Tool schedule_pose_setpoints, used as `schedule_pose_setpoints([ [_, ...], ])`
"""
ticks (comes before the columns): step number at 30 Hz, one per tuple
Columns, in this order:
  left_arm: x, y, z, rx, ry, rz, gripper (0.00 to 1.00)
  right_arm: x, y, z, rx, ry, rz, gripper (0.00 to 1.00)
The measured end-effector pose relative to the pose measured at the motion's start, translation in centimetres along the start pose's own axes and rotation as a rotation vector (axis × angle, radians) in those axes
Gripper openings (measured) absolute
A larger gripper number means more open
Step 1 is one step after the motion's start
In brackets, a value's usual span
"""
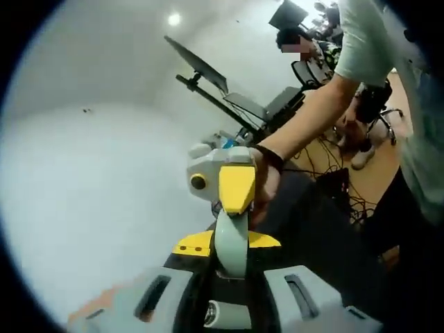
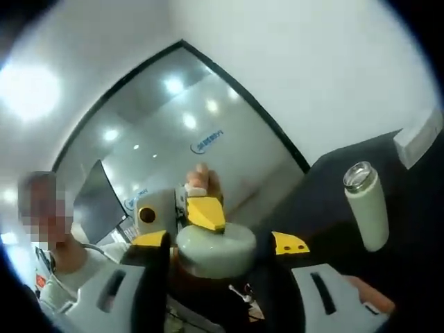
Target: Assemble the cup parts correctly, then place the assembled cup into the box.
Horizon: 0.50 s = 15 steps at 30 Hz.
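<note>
Right gripper [image 2: 216,258]: jaws closed on the lid [image 2: 216,251], pale green, held dead centre in right gripper view. Left gripper [image 1: 232,267]: jaws closed on a pale piece [image 1: 231,244]; cup part or not, cannot tell. Bottle [image 2: 367,205]: at 3 o'clock in right gripper view, mouth open, on dark surface [image 2: 409,201], well apart from lid. Box: not identified. Risk: lid cross-threading or tipping the bottle, if brought down tilted.
</note>
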State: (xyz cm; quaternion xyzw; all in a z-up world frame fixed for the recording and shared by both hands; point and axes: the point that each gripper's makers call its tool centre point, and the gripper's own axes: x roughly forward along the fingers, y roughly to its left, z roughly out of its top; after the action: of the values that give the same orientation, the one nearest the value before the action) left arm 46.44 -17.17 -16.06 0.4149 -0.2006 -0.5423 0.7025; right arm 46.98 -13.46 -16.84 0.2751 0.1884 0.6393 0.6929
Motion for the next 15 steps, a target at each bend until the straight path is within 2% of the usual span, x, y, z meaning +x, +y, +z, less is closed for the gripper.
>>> schedule_pose_setpoints([
  [5, 0.37, -0.26, -0.05, 0.02, 0.015, -0.008, 0.11, 0.29, -0.17, -0.34, 0.014, 0.005, 0.003, 0.52],
  [8, 0.6, -0.46, -0.09, 0.029, 0.022, -0.013, 0.11, 0.33, -0.23, -0.62, 0.027, 0.007, 0.013, 0.45],
  [12, 0.53, -0.46, -0.36, 0.019, 0.023, -0.019, 0.11, 0.29, -0.33, -0.73, 0.055, -0.001, 0.022, 0.45],
  [15, 0.69, -0.68, -0.44, 0.021, 0.027, -0.014, 0.11, 0.36, -0.41, -0.62, 0.046, -0.009, 0.013, 0.44],
])
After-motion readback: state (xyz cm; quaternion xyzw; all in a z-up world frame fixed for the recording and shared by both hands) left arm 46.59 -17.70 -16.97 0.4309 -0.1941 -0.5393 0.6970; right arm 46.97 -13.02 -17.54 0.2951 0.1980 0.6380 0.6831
